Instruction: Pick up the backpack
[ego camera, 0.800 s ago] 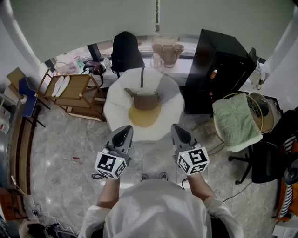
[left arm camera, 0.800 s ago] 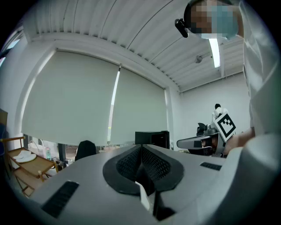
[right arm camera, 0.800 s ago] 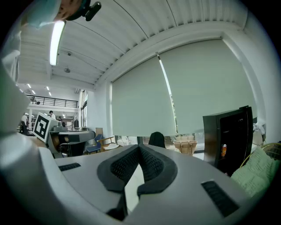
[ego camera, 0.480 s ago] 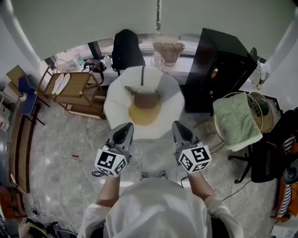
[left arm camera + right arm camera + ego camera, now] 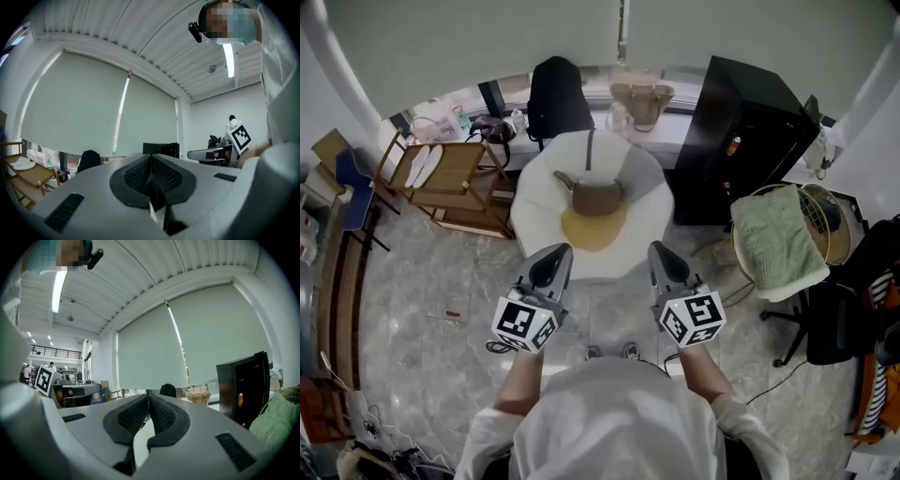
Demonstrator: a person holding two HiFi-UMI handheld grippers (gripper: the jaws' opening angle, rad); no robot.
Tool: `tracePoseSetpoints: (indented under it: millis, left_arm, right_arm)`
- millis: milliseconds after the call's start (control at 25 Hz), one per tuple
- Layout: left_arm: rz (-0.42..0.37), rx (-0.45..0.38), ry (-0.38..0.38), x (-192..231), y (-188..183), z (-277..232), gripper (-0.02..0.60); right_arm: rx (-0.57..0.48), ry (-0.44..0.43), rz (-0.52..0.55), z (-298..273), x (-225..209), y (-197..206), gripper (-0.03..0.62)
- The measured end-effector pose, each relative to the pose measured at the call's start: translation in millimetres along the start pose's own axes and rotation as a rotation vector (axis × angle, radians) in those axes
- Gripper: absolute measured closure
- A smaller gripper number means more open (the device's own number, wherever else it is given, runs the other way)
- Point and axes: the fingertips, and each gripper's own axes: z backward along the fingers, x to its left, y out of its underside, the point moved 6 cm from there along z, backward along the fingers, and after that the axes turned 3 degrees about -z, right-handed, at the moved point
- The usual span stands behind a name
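The black backpack (image 5: 555, 96) stands upright on the window ledge at the back, behind a white beanbag (image 5: 642, 220). It shows small and far off as the backpack (image 5: 89, 161) in the left gripper view and as the backpack (image 5: 168, 390) in the right gripper view. My left gripper (image 5: 551, 262) and right gripper (image 5: 662, 260) are held level side by side in front of the beanbag, well short of the ledge. Both have their jaws shut with nothing between them. The shut left gripper (image 5: 151, 161) and right gripper (image 5: 147, 404) fill the lower part of their own views.
A brown shoulder bag (image 5: 595, 198) lies on a yellow cushion (image 5: 592, 228) on the beanbag. A beige handbag (image 5: 641, 99) sits on the ledge. A black cabinet (image 5: 750, 131) stands right, a wooden rack (image 5: 450, 183) left, a green towel (image 5: 775, 242) on a round stool right.
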Motion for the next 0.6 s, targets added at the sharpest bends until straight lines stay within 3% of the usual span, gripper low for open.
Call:
tracePoseSetpoints:
  millis: [600]
  left_arm:
    - [-0.003, 0.01, 0.052, 39, 8, 18, 0.546]
  right_arm:
    - [-0.012, 0.036, -0.004, -16, 38, 14, 0.563]
